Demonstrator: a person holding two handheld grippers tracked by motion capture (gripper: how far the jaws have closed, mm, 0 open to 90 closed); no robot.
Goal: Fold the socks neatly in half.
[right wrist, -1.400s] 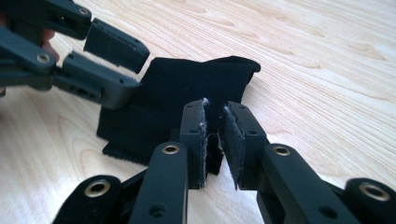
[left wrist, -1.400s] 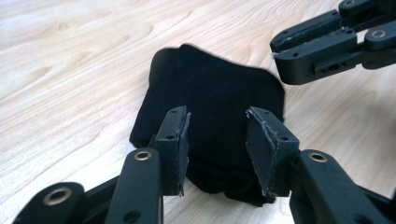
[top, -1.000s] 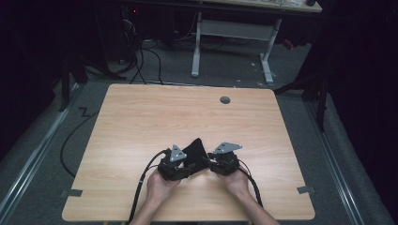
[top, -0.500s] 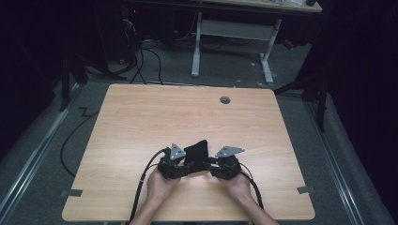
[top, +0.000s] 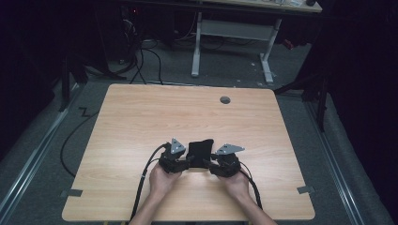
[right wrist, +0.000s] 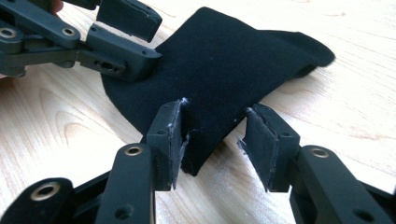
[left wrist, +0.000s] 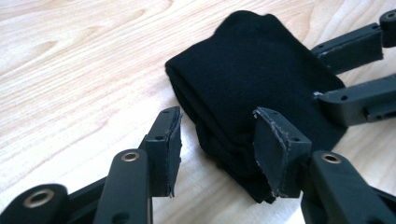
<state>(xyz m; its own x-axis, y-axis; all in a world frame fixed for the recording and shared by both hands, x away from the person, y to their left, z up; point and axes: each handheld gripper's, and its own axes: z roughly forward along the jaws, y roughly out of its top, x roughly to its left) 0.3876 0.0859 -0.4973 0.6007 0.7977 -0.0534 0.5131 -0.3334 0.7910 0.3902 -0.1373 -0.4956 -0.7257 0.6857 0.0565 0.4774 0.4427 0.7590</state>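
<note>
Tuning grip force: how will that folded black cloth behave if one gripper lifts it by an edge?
Probably floppy: the black cloth lies in soft folded layers and its corner droops between the right gripper jaws, which have just been opening. Likely light, so it would unfold and dangle. It won't roll; matte fabric on the wooden table should drag, not slide.

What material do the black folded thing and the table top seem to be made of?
Black folded thing: probably soft knitted fabric, matte; it lies in limp layers with rounded folds and a fine fuzzy surface. Table top: light wood or wood-look laminate, smooth; grain lines show, which one is unclear.
</note>
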